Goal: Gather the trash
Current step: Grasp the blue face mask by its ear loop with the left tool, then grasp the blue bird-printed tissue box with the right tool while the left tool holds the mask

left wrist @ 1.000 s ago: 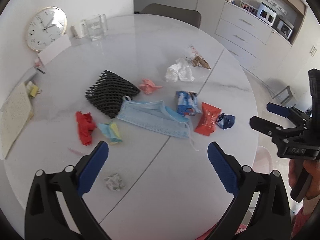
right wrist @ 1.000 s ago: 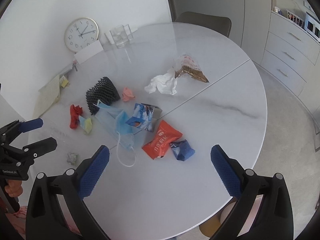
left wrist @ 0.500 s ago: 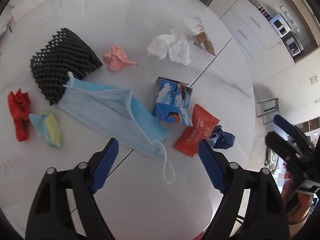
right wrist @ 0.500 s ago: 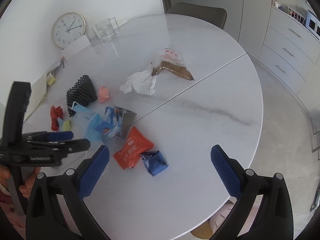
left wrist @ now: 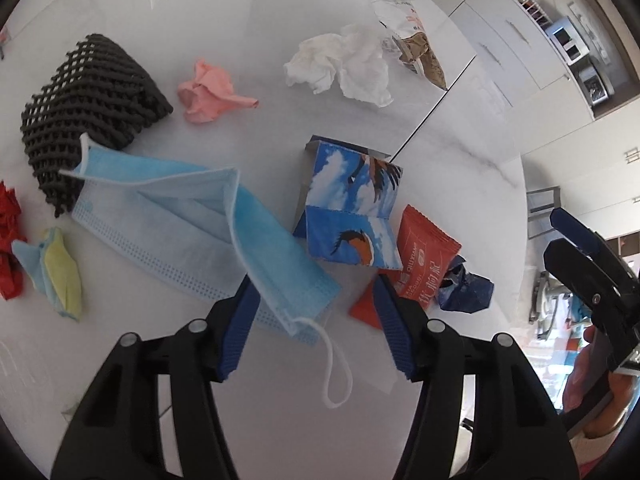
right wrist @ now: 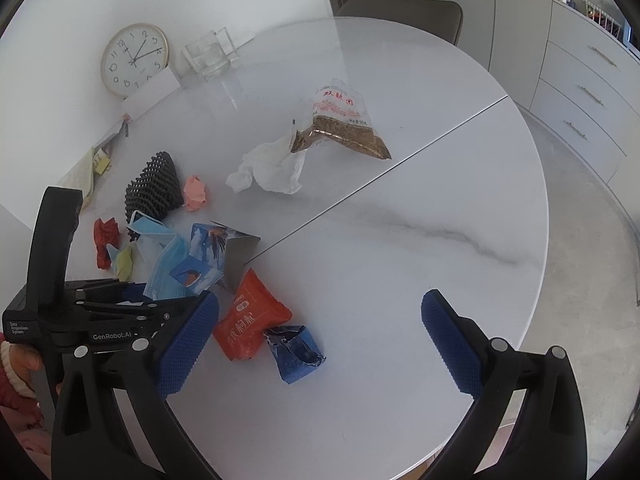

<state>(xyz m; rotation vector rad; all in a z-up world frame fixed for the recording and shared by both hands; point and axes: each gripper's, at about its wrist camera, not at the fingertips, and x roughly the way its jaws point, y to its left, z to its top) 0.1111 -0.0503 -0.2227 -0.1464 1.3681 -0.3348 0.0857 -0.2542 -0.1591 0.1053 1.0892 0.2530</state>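
Observation:
Trash lies across a white round table [right wrist: 400,240]. A blue face mask [left wrist: 208,232] lies by a black foam net [left wrist: 88,108], a blue bird-print carton [left wrist: 352,212], a red wrapper [left wrist: 420,264] and a dark blue wrapper [left wrist: 464,292]. My left gripper [left wrist: 316,300] is open, its fingers straddling the near corner of the mask. It also shows in the right wrist view [right wrist: 132,300], low over the mask [right wrist: 164,256]. My right gripper [right wrist: 320,340] is open and empty above the table's near side, over the dark blue wrapper [right wrist: 296,352].
A pink scrap [left wrist: 208,92], white tissue [left wrist: 344,64], a snack bag [right wrist: 340,124], red scrap [right wrist: 105,240] and yellow-blue scrap [left wrist: 56,276] also lie on the table. A clock [right wrist: 134,58] and a glass container [right wrist: 208,56] stand at the far edge. Drawers [right wrist: 580,92] are at right.
My left gripper has dropped toward the mask and narrowed its opening around the mask's near corner. My right gripper has shifted a little and stays wide open.

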